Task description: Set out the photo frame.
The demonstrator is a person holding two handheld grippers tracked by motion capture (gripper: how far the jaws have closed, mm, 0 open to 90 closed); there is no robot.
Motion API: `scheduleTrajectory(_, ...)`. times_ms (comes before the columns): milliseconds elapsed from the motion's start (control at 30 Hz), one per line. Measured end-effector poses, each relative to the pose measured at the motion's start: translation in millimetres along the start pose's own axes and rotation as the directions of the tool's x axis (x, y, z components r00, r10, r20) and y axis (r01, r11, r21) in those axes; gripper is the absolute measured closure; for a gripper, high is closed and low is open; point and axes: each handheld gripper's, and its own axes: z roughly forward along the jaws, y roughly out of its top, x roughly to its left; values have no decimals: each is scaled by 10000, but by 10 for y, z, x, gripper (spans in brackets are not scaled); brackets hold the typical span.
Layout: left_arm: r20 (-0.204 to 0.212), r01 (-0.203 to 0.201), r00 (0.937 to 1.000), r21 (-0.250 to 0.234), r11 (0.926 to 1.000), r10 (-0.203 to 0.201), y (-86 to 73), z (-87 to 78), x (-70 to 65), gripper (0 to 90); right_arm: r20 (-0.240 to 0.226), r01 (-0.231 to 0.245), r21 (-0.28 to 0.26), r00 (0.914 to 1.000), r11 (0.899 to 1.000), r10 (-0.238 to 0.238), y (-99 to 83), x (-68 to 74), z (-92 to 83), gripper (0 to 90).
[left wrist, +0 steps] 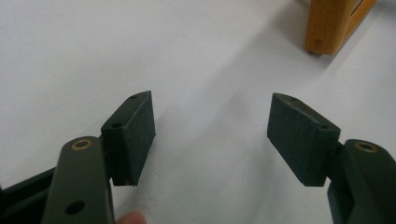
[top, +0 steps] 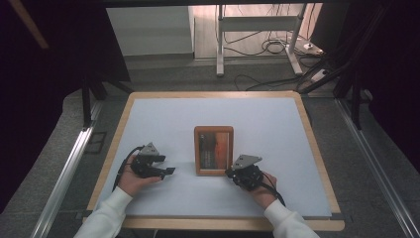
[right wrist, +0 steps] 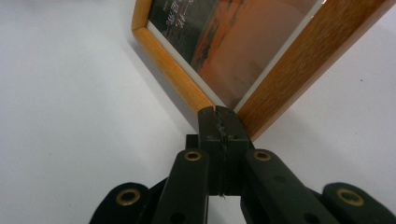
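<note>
**Wooden frame at your right gripper's tip**

Black jaws first, nearest you. Your left hand (top: 130, 181) rests on the near-left part of the table (top: 163, 119) with the left gripper (top: 166, 171) pointing right, toward the frame (top: 213, 150). Its jaws stand spread wide with nothing between them; in the left gripper view the two pads (left wrist: 139, 135) face each other across bare white table, and a corner of the frame shows at the far right of that view, well apart from the pads.

Your right hand (top: 262, 191) sits on the near-right part of the table, holding the right gripper (top: 230, 173). Its jaws are pressed together, pad against pad. In the right gripper view their closed tip meets the near corner of the frame; whether it touches the wood or just stops short, you cannot tell.

Farther out, the frame lies flat near the middle of the table, between your two grippers and a little beyond them. It has a light wooden border around an orange and dark picture under glass.

Beyond the table's far edge you have grey floor with cables (top: 267, 47) and the legs of a white stand (top: 220, 44).
</note>
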Motion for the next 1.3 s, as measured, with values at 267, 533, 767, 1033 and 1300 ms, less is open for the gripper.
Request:
scheduleTrajectory(267, -19, 16, 10000, -15, 10000, -16, 0, 0, 4, 317, -57, -44, -307, 10000, 9995, 42, 10, -6, -80, 896)
scheduleTrajectory(533, -42, 40, 10000, -74, 10000, -40, 2, -6, 8, 317, 174, -309, -749, 9993, 9967, 323, -43, -101, -279, 896)
scheduleTrajectory(767, -68, -5, 10000, -162, 9999, 4, 7, -21, 1, 317, 412, -874, -1036, 9949, 9908, 921, -153, -250, -473, 871)
scheduleTrajectory(1033, -56, -26, 10000, -216, 9998, 25, 2, -29, -27, 318, 684, -1295, -1256, 9880, 9836, 1388, -328, -334, -640, 500)
scheduleTrajectory(1300, -180, 33, 9998, -253, 9997, -37, 4, -26, -71, 312, 1381, -2357, -1558, 9564, 9593, 2574, -678, -458, -872, 291)
